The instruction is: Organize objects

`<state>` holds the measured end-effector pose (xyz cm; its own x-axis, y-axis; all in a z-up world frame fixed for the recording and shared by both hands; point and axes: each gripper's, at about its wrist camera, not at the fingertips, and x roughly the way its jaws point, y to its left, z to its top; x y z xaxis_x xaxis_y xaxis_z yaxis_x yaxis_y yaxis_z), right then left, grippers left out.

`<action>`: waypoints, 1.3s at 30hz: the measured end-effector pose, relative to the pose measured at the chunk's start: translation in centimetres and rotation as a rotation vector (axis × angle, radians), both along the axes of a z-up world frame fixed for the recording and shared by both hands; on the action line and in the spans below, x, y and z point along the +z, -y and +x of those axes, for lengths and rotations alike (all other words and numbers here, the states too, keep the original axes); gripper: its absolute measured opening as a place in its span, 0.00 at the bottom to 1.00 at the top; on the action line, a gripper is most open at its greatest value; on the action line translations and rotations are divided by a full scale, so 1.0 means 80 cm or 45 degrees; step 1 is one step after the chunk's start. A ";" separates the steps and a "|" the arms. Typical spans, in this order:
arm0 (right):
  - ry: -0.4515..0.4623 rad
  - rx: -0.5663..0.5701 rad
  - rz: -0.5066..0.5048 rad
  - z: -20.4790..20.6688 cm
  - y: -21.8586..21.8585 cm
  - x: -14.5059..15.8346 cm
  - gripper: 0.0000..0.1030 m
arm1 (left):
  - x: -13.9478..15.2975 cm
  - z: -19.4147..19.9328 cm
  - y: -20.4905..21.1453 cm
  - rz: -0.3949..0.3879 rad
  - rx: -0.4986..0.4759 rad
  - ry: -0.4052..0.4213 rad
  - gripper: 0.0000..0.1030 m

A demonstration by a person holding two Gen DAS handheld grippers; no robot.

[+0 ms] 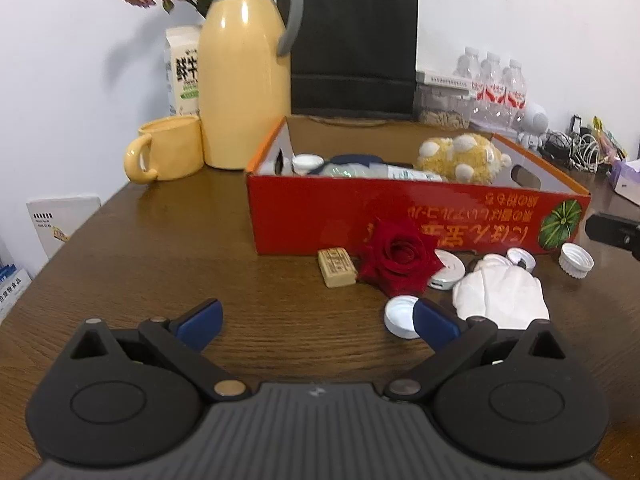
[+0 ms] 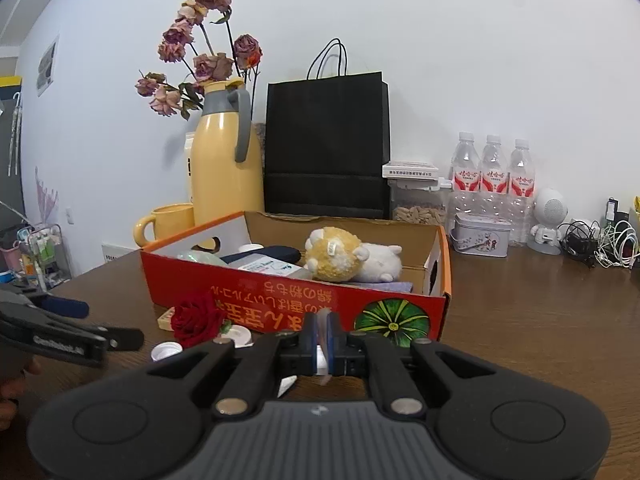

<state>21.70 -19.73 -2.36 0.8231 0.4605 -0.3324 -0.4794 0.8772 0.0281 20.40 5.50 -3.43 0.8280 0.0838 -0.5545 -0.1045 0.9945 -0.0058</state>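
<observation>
Left wrist view: your left gripper (image 1: 318,322) hovers low over the brown wooden table (image 1: 168,240) with its blue-padded jaws spread wide and nothing between them. Just beyond its right finger lies a white bottle cap (image 1: 400,315), and next to that a crumpled white cloth (image 1: 502,294). Ahead of these, close against the front wall of the red cardboard box (image 1: 340,220), sit a small tan eraser-like block (image 1: 337,268), a red rose head (image 1: 398,256), a flat white round disc (image 1: 450,270) partly under the rose, and two more white caps (image 1: 576,260), the smaller one (image 1: 522,259) touching the cloth. Inside the box you can see a yellow-and-white plush toy (image 1: 460,158), a small white cap (image 1: 306,161) and some packets. Behind the box stand a yellow jug (image 1: 244,92), a yellow mug (image 1: 170,148), a milk carton (image 1: 182,72), a black paper bag (image 1: 354,44) and three water bottles (image 1: 496,80).

Right wrist view: your right gripper (image 2: 324,336) is closed, its blue pads pinched on a thin white piece; what this piece is cannot be told. The gripper sits in front of the box's (image 2: 280,296) pumpkin picture. Your left gripper (image 2: 76,320) appears at the left edge, with the rose (image 2: 196,318) and one cap (image 2: 166,351) between the two tools. A grey tin (image 2: 482,236) and a small white robot figure (image 2: 549,220) stand to the right of the box.
</observation>
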 end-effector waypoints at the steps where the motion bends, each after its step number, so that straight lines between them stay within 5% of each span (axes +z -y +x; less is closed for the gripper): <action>1: 0.006 0.003 0.004 -0.002 0.000 0.001 0.04 | -0.001 0.002 0.002 -0.003 -0.006 -0.007 1.00; 11: 0.031 0.025 0.031 -0.012 0.001 0.005 0.04 | -0.007 0.018 0.028 0.019 -0.003 -0.048 0.98; 20: 0.040 0.047 0.041 -0.017 0.001 0.006 0.04 | -0.010 0.026 0.043 0.001 -0.041 -0.078 0.52; 23: 0.041 0.051 0.042 -0.017 0.001 0.006 0.04 | -0.010 0.023 0.050 -0.006 -0.098 -0.060 0.29; 39: 0.048 0.053 0.029 -0.019 0.000 0.006 0.04 | 0.013 -0.006 0.048 -0.023 -0.094 0.137 0.29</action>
<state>20.15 -19.76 -1.92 0.8150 0.5015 -0.2905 -0.5164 0.8559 0.0287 19.94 1.68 -2.43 0.8864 0.0112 -0.4627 -0.0289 0.9991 -0.0312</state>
